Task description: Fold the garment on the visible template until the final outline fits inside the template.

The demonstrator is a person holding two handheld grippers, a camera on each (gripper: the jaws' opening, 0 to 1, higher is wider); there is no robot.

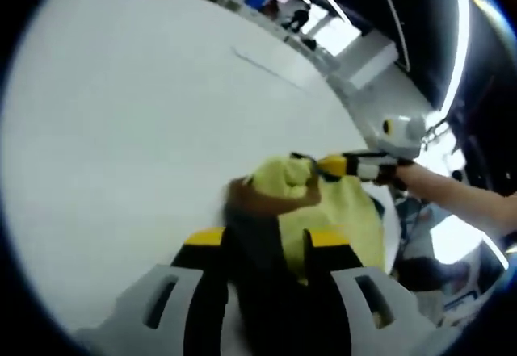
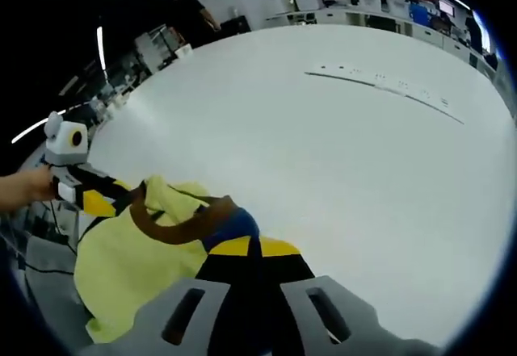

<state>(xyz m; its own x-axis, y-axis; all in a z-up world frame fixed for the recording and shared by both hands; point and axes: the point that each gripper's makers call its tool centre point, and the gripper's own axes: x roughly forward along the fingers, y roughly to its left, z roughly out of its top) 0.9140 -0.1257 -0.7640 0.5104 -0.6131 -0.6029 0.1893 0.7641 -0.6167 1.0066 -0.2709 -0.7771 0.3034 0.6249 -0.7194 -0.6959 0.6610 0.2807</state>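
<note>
Garment: pale yellow cloth with a brown neck band, bunched at the near edge of the desk. In the left gripper view it sits at lower centre to centre right; in the right gripper view it fills the lower left.

Neck band: brown strip arching across the top of the cloth in the right gripper view, running from the other gripper at the left to this view's own jaws at bottom centre. A bit of blue shows just above those jaws.

Left gripper: black jaws with yellow tips rising from the bottom of its own view, set close together with yellow and dark cloth between them; it grips the garment. In the right gripper view it comes in at middle left, touching the cloth's upper left corner, with a hand behind it.

Right gripper: jaws drawn together at bottom centre of its own view, pinched on the garment at the band. In the left gripper view it enters from the right, its yellow tip on the cloth's upper edge, with a bare arm trailing to the right edge.

Desk: broad white surface, taking up the upper and left parts of the left gripper view.

Template: cannot tell; no outline is readable under the cloth.

Strip: long thin white strip lying on the desk, upper right in the right gripper view, well apart from the garment.
</note>
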